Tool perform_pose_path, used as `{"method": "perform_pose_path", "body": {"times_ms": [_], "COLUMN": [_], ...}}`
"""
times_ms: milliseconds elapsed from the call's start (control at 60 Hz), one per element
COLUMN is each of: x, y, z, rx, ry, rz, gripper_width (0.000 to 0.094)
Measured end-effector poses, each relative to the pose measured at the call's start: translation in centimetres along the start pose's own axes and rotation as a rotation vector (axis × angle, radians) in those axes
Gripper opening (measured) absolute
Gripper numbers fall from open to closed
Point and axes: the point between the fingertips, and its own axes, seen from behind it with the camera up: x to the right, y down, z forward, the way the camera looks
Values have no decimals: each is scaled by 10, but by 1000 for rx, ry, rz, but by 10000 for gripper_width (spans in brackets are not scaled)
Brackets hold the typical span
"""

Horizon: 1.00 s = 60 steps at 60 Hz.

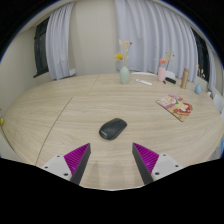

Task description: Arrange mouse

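The small things along the far edge of the table [60,115] are hard to make out, apart from a vase [124,73] and a booklet [177,105]. Curtains [150,30] hang behind. The tongs [112,160] stand wide and empty; the mouse [113,128] lies just ahead of them.

Mouse on the table, gripper hovering short of it

The gripper [111,158] holds its fingers spread wide; the dark mouse [113,128] lies on the wooden table [60,115] just ahead, untouched. Beyond it are a magazine [176,105], a flower vase [124,72] and curtains [140,30].
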Motion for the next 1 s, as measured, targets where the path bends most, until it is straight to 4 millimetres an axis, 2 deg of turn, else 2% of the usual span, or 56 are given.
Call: {"method": "perform_pose_path", "body": {"times_ms": [250, 383, 517, 600, 650, 683, 783, 883, 950, 1000], "x": [-15, -16, -17, -20, -19, -15, -15, -21, -17, -7], "y": [-8, -10, -31, -42, -47, -49, -49, -48, -64, -87], "z": [72, 105, 131, 145, 150, 153, 154, 146, 134, 123], "rx": [-18, -35, -12, -6, -6, -6, -15, -51, -42, -13], "ry": [28, 39, 40, 33, 33, 44, 41, -5, -19, -19], "rz": [-10, -15, -10, -8, -9, -13, -32, -23, -19, -24], "gripper_width": [861, 864, 864, 789, 667, 481, 412, 365, 366, 366]}}
